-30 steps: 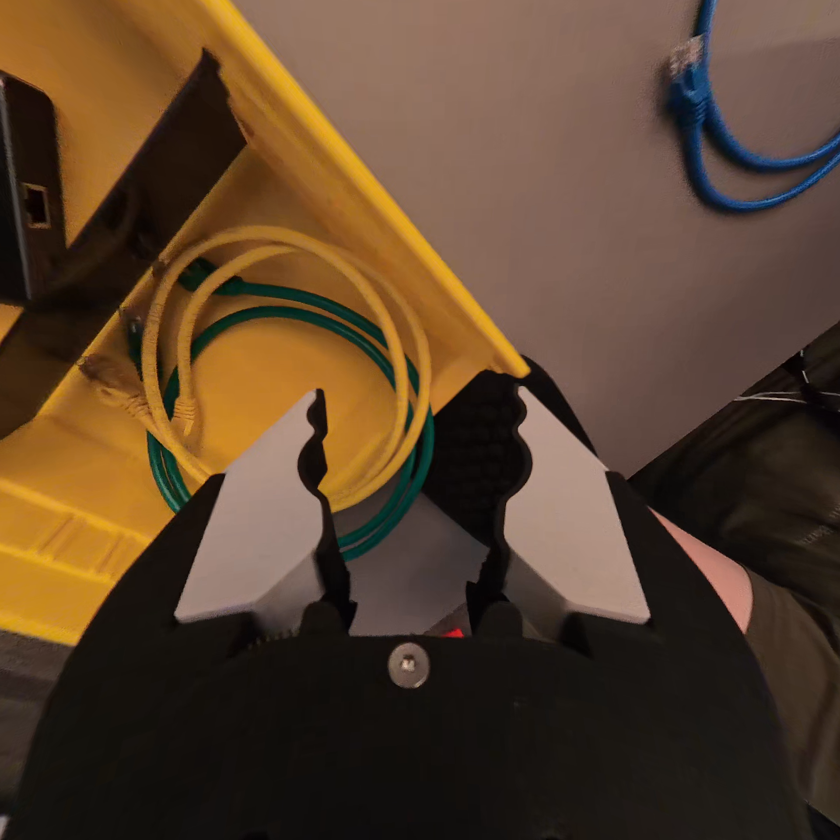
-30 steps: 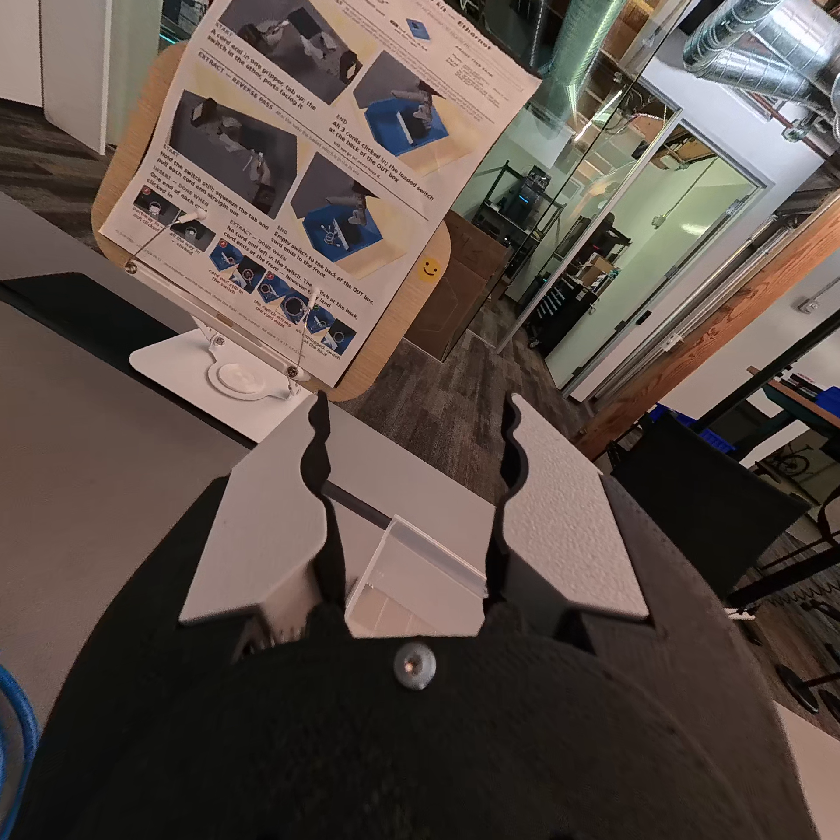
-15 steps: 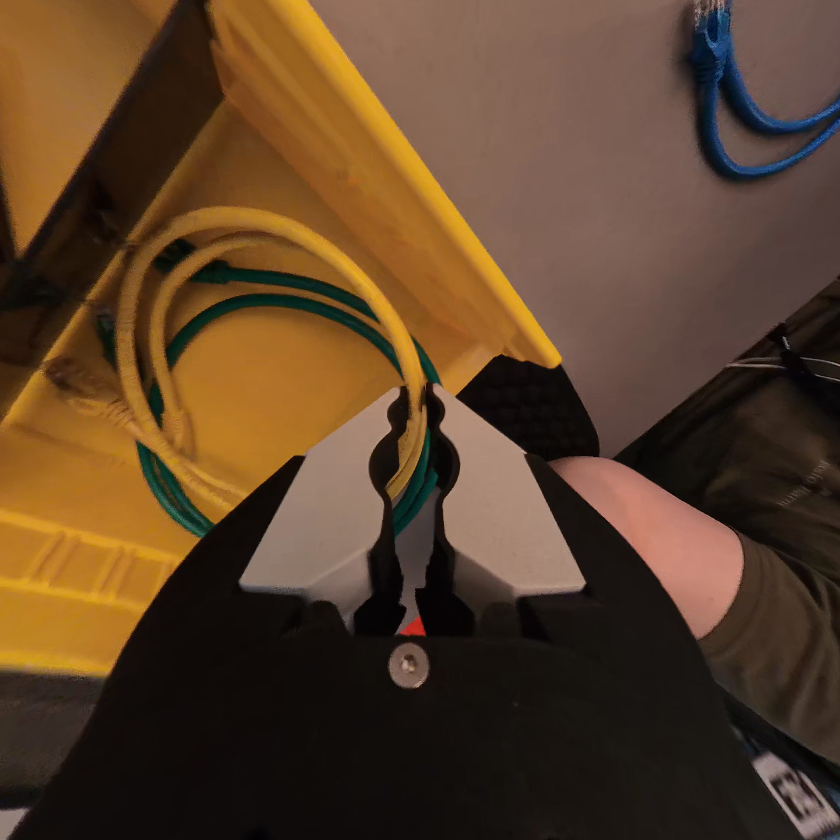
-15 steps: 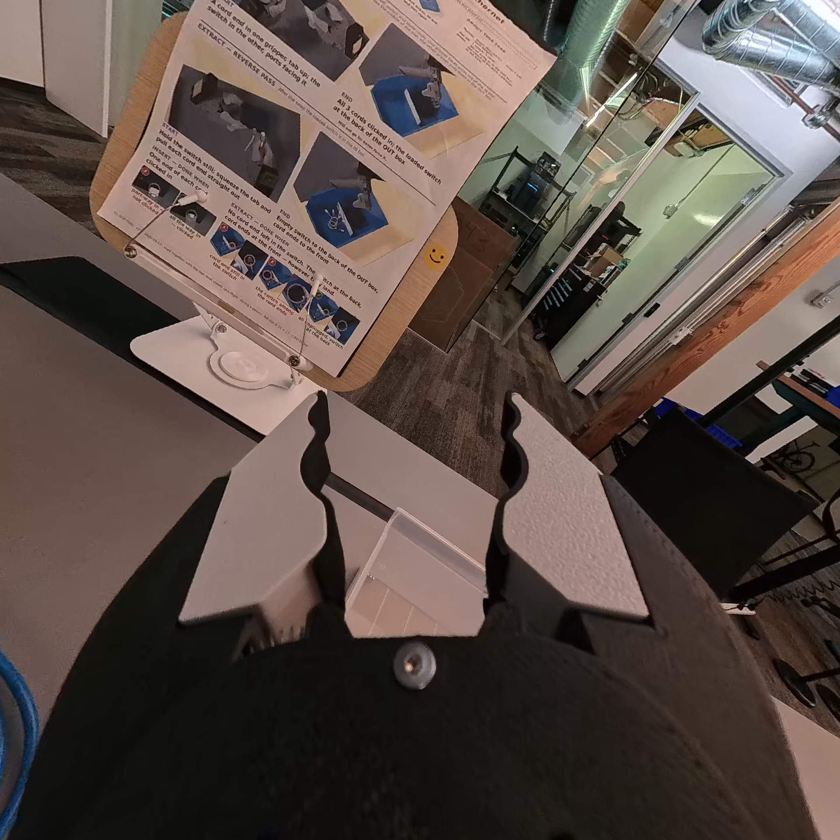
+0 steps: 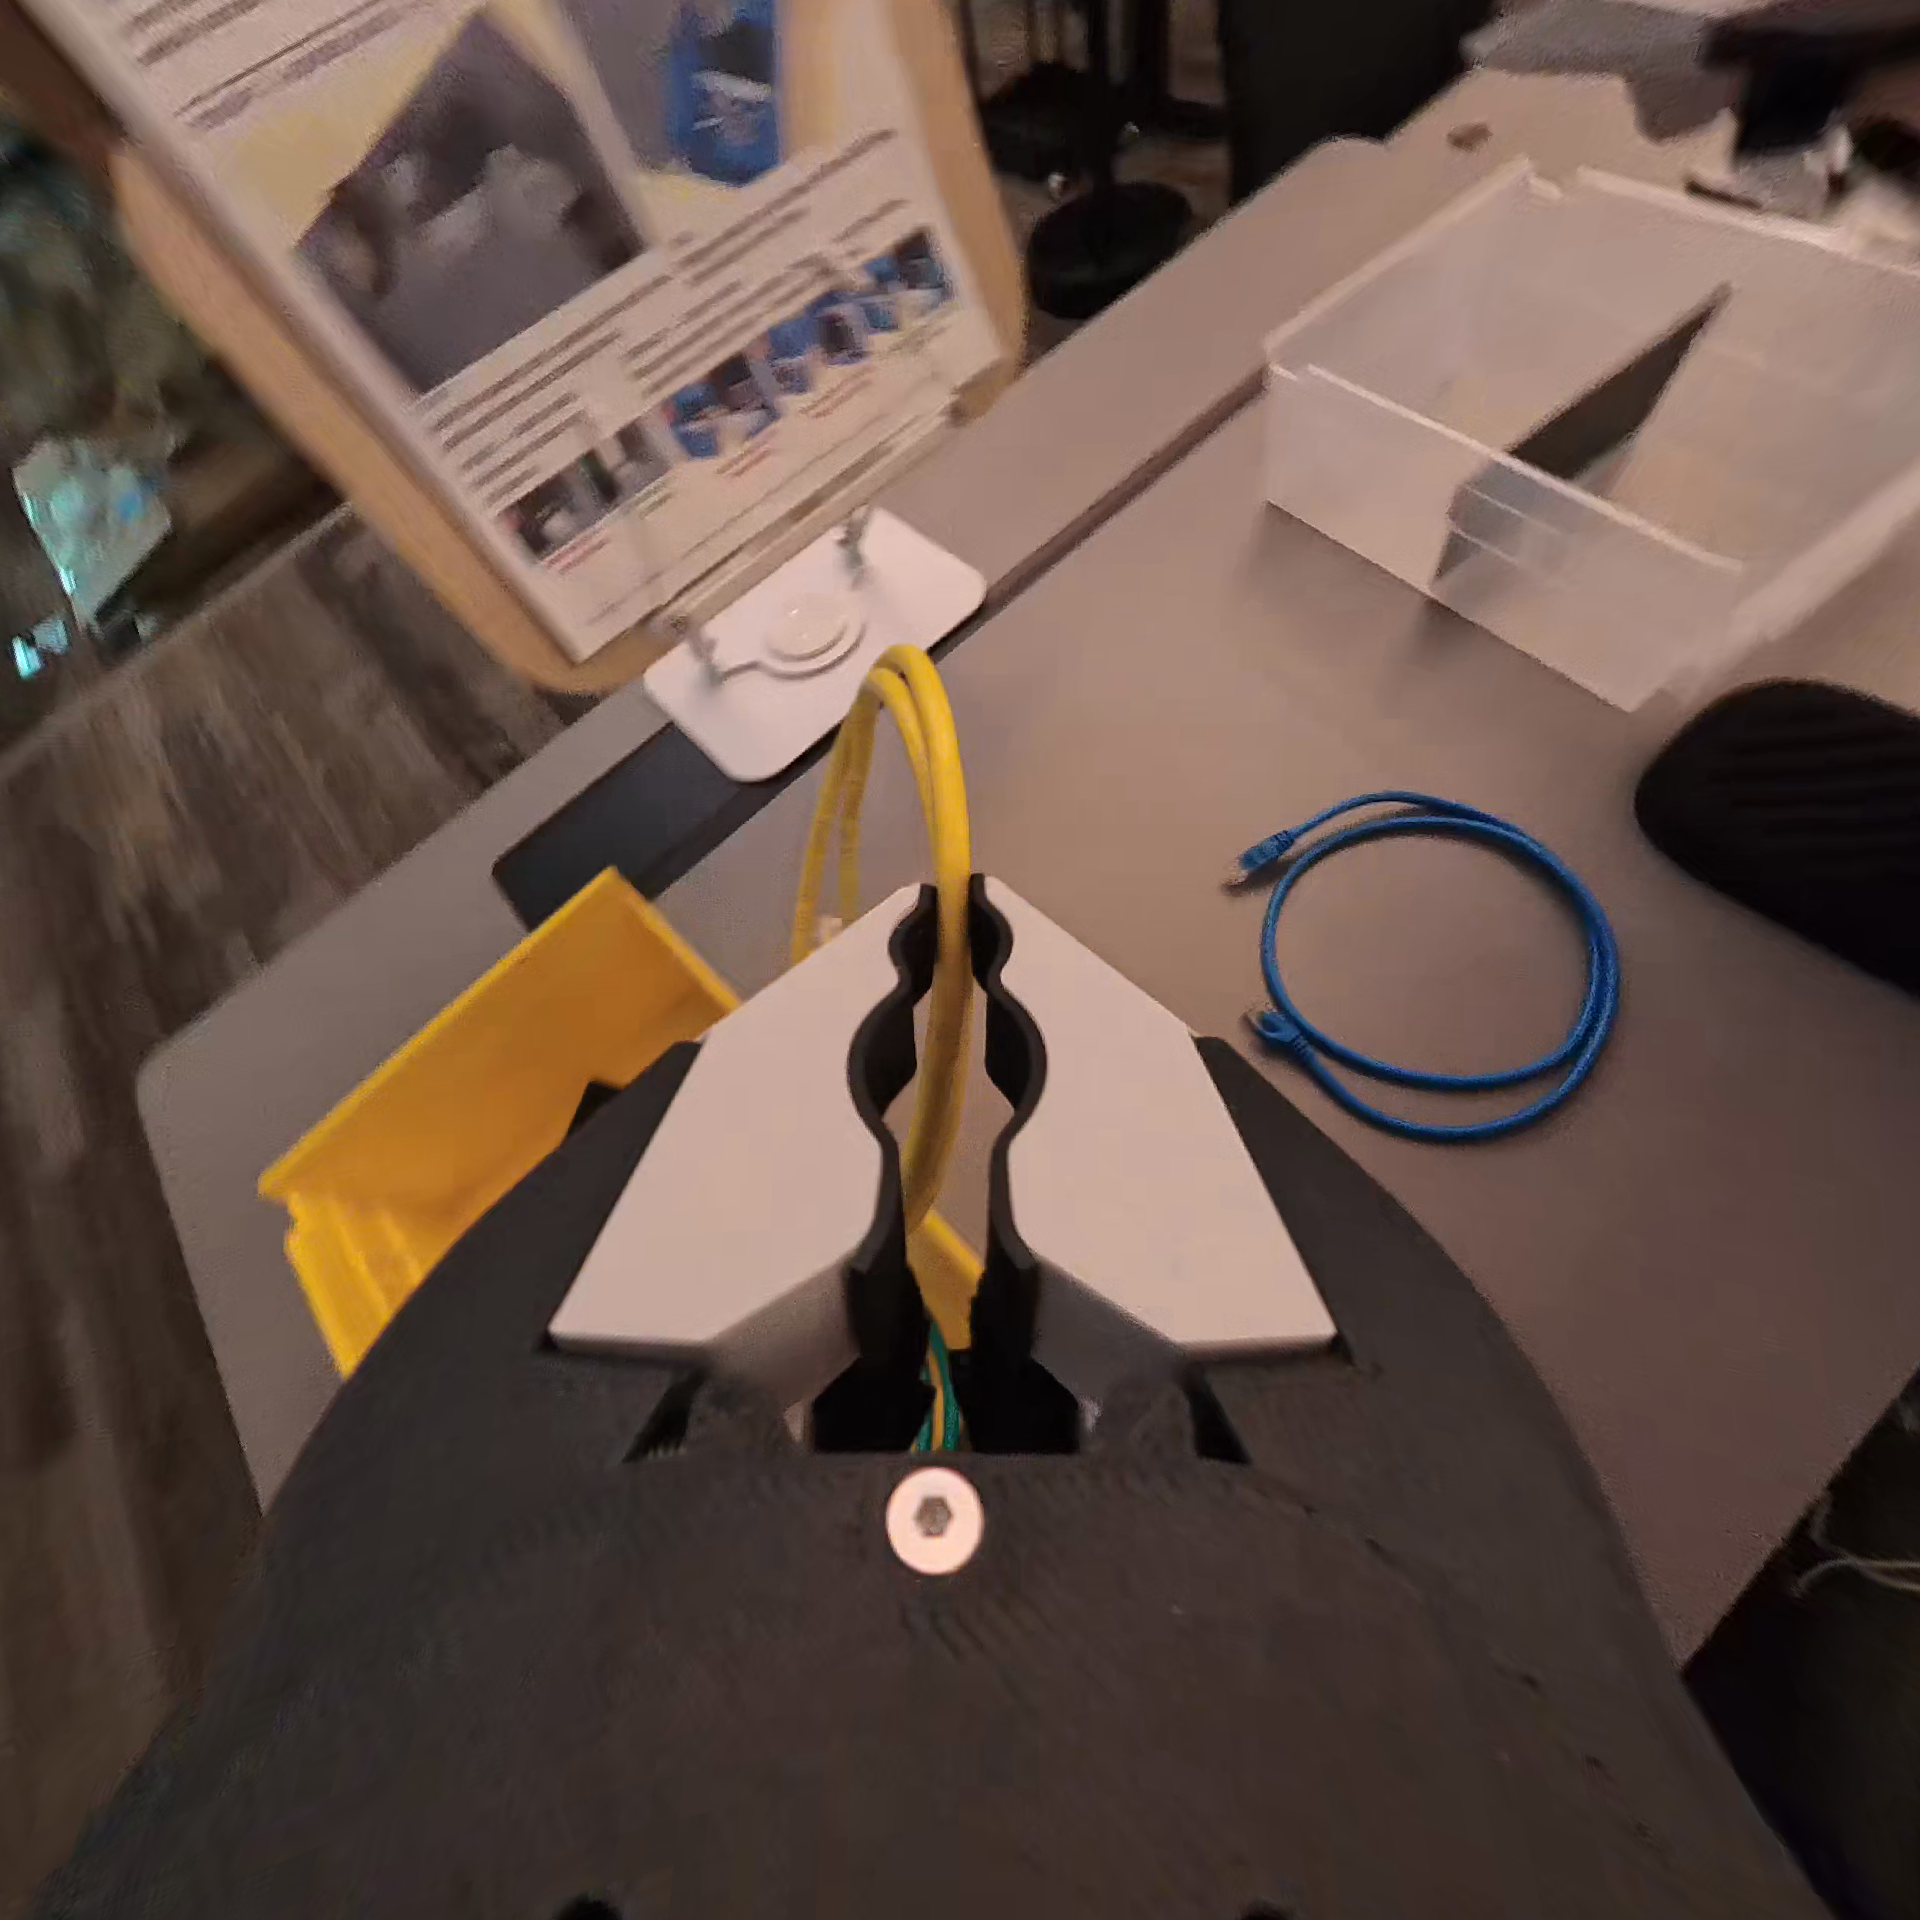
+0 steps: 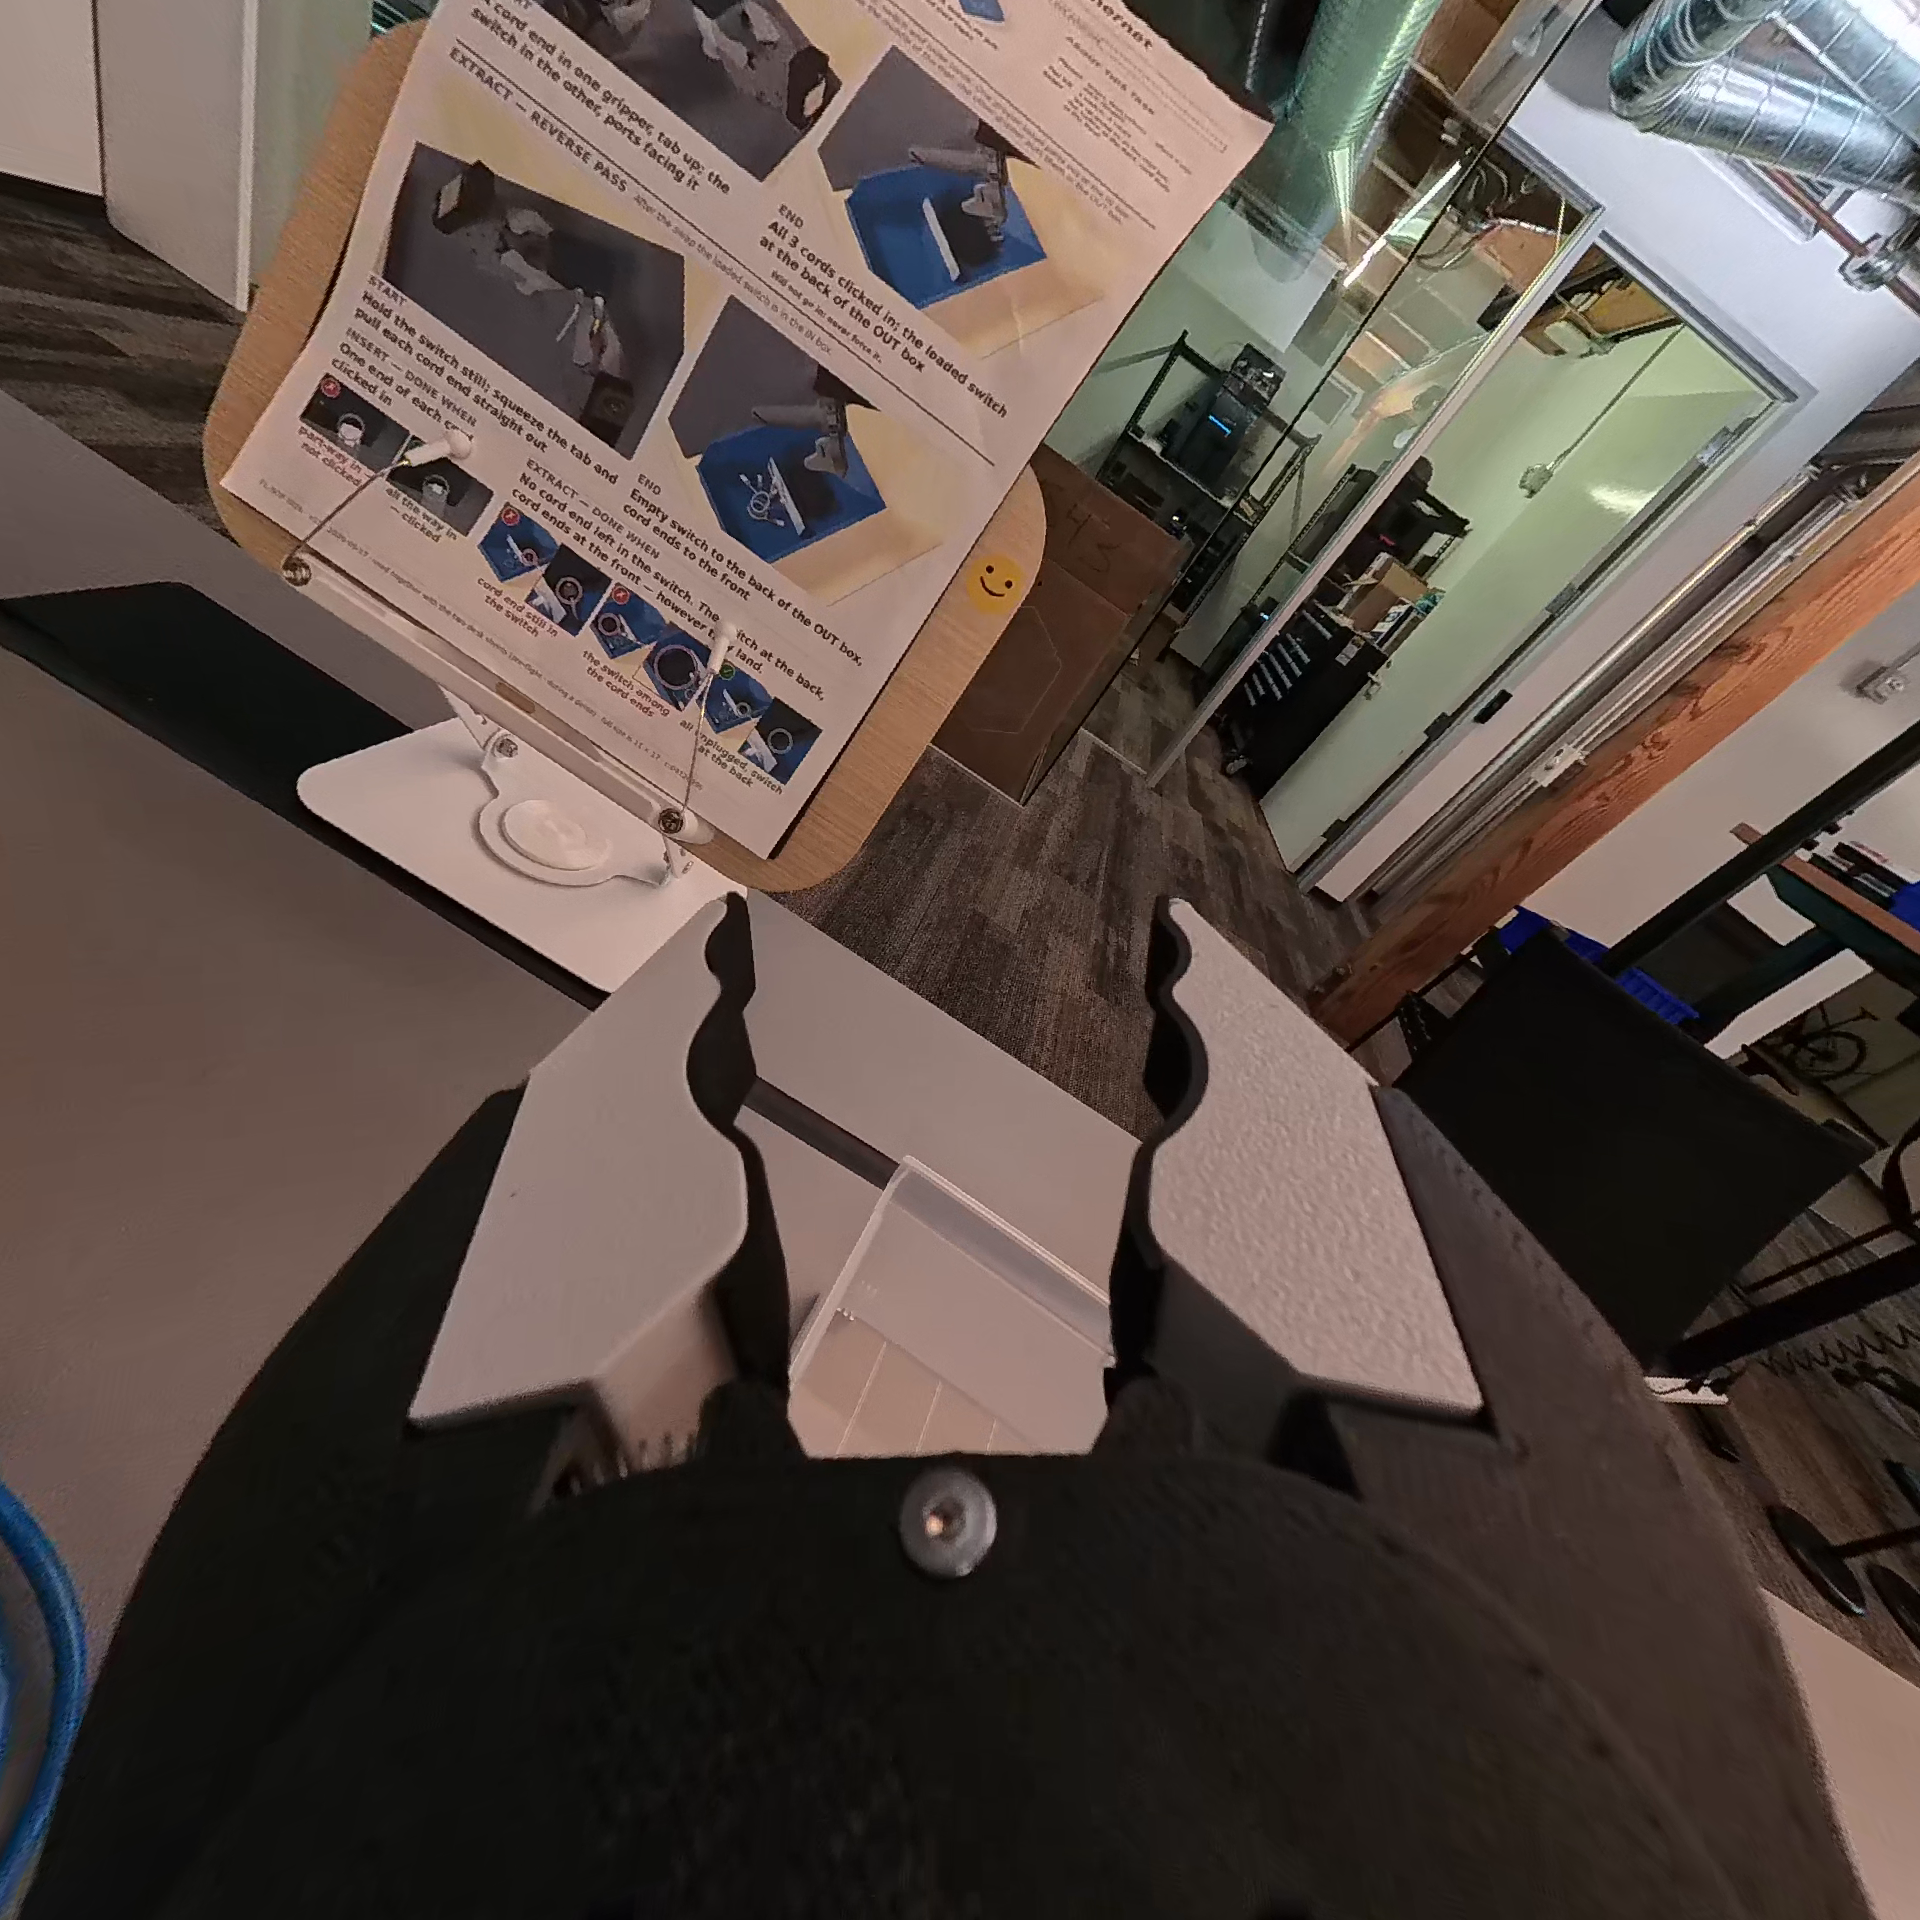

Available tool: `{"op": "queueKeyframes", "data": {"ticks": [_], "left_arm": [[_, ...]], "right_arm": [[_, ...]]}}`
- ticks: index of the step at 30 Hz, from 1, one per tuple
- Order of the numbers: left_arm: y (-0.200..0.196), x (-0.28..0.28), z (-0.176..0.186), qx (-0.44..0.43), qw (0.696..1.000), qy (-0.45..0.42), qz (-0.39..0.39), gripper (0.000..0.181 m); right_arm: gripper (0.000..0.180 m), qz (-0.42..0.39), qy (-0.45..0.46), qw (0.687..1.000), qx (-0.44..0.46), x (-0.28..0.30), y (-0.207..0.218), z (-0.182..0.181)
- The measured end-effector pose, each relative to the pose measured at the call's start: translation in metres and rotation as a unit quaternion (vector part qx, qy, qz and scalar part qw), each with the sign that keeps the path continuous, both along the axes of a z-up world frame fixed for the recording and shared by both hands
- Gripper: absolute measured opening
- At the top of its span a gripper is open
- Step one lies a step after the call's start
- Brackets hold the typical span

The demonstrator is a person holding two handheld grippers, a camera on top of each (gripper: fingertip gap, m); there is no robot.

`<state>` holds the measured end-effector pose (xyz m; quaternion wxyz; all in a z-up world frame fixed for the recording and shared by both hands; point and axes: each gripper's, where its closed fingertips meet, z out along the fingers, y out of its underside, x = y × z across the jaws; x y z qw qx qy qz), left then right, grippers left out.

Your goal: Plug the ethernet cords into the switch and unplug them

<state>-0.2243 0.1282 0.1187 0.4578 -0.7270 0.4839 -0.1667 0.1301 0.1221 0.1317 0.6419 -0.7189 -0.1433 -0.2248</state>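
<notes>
My left gripper [image 5: 945, 894] is shut on a yellow ethernet cord [image 5: 940, 790] and holds it up above the yellow bin [image 5: 488, 1081]; the cord loops upward past the fingertips. A bit of green cord [image 5: 940, 1392] shows low between the fingers. A blue ethernet cord [image 5: 1455, 966] lies coiled on the grey table [image 5: 1195, 727] to the right. My right gripper [image 6: 951, 925] is open and empty, held above the table. The edge of the blue cord shows at the right wrist view's lower left [image 6: 31, 1662]. The switch is not in view.
A clear plastic box [image 5: 1558, 436] stands at the table's far right, also under my right gripper [image 6: 935, 1299]. An instruction sheet on a white stand [image 5: 810, 644] stands at the table's back edge [image 6: 540, 821]. A black rounded object [image 5: 1787, 821] sits at the right edge. The left gripper's tips are roughly 35 cm from the right gripper's. To reach the black rounded object [image 5: 1787, 821] in a straight line is about 30 cm for my right fingers, about 40 cm for my left.
My left gripper closed on the yellow cord inside the bin, then lifted it out and tilted up to face the table and sheet. The right gripper stayed open, almost still.
</notes>
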Motion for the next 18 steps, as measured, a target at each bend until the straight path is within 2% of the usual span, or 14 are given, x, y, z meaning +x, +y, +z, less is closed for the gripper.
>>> {"op": "queueKeyframes", "data": {"ticks": [3, 6, 9, 11, 13, 14, 15, 17, 18], "left_arm": [[-0.030, 0.073, -0.030, 0.010, 0.994, 0.063, -0.091, 0.004], [-0.058, 0.138, -0.090, -0.050, 0.974, 0.141, -0.172, 0.004], [-0.072, 0.170, -0.148, -0.077, 0.948, 0.224, -0.212, 0.007], [-0.095, 0.181, -0.167, -0.113, 0.931, 0.234, -0.256, 0.012], [-0.125, 0.177, -0.178, -0.174, 0.900, 0.250, -0.313, 0.017], [-0.133, 0.171, -0.182, -0.192, 0.887, 0.265, -0.327, 0.040], [-0.137, 0.165, -0.185, -0.201, 0.877, 0.281, -0.334, 0.055], [-0.133, 0.152, -0.185, -0.197, 0.872, 0.302, -0.332, 0.059], [-0.125, 0.148, -0.179, -0.187, 0.879, 0.299, -0.321, 0.058]], "right_arm": [[0.076, -0.003, -0.002, 1.000, -0.003, 0.001, 0.000, -0.001], [0.076, -0.005, -0.002, 1.000, -0.002, 0.003, -0.001, 0.000], [0.076, -0.005, 0.000, 1.000, 0.001, 0.004, -0.003, 0.001], [0.075, -0.002, 0.002, 1.000, 0.003, 0.003, -0.003, 0.002], [0.075, 0.000, 0.002, 1.000, 0.002, 0.003, -0.002, 0.002], [0.076, 0.000, 0.001, 1.000, 0.002, 0.003, -0.002, 0.001], [0.076, 0.001, 0.001, 1.000, 0.000, 0.003, -0.001, 0.000], [0.076, 0.002, 0.001, 1.000, -0.002, 0.003, 0.000, 0.000], [0.076, 0.002, 0.001, 1.000, -0.001, 0.004, -0.001, 0.000]]}}
